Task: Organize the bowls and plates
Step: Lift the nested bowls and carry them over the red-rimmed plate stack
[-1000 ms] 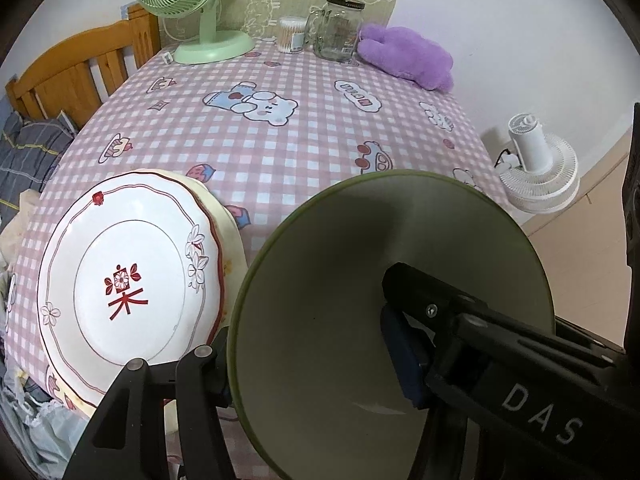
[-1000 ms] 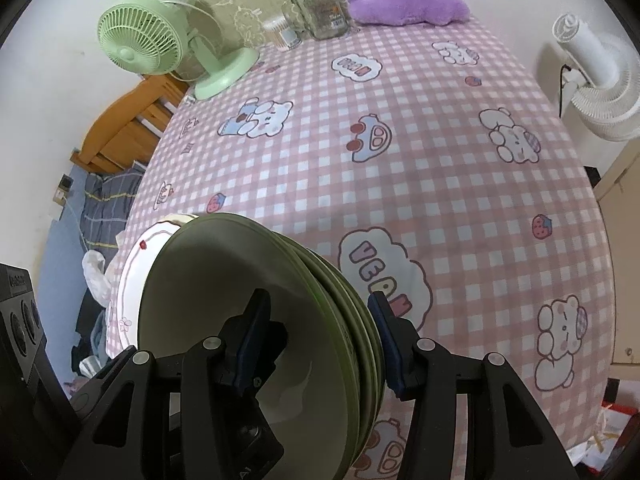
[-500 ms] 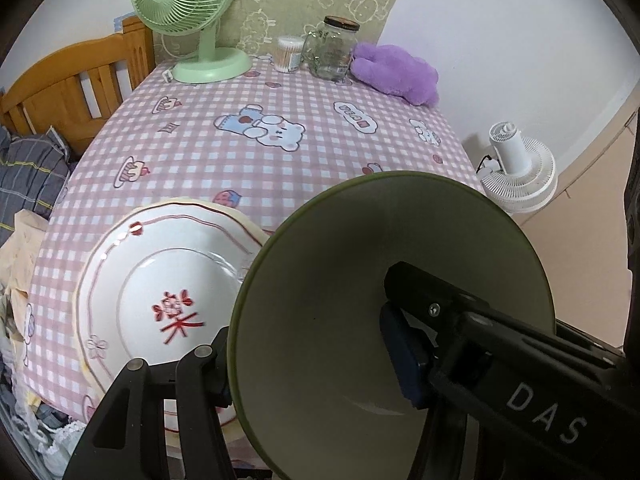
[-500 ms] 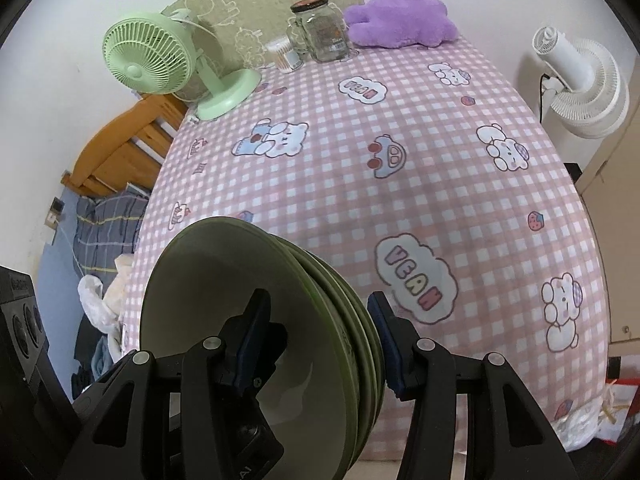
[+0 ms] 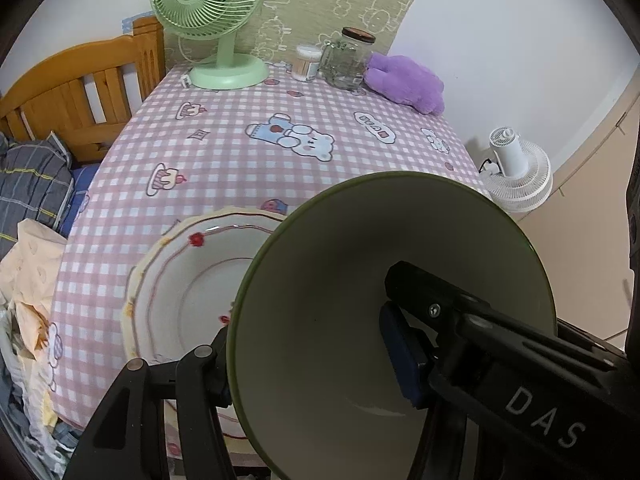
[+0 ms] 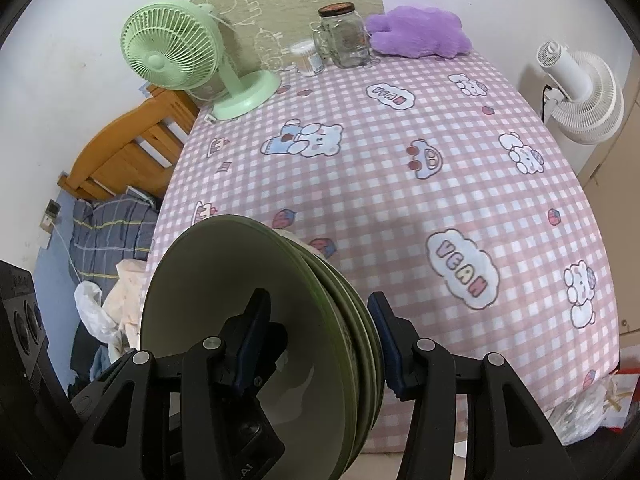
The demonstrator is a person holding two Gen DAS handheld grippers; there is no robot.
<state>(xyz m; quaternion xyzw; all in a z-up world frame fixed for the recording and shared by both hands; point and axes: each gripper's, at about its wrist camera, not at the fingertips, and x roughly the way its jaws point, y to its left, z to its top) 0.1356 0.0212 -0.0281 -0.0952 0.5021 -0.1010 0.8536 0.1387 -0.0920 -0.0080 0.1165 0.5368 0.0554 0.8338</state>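
Both tools grip one stack of nested green bowls (image 6: 256,320), carried tilted on edge above the near end of the worktop (image 6: 400,168). The right tool (image 6: 316,340) stands part-open, clamped across the whole stack: one pad inside the innermost bowl, the other against the outermost bowl's outside. The left tool (image 5: 308,352) also stands part-open, one blue pad on the inner wall of the stack and the other finger behind the rim, so it too has hold of the bowls.

Just beside and below the bowls, white plates with red trim (image 5: 192,280) lie stacked at the near left edge of the pink checked cloth, so the plates look already gathered. The bowls are nested but not yet set down. What remains, I judge, is to lower them onto a free patch of worktop near the plates and let go.
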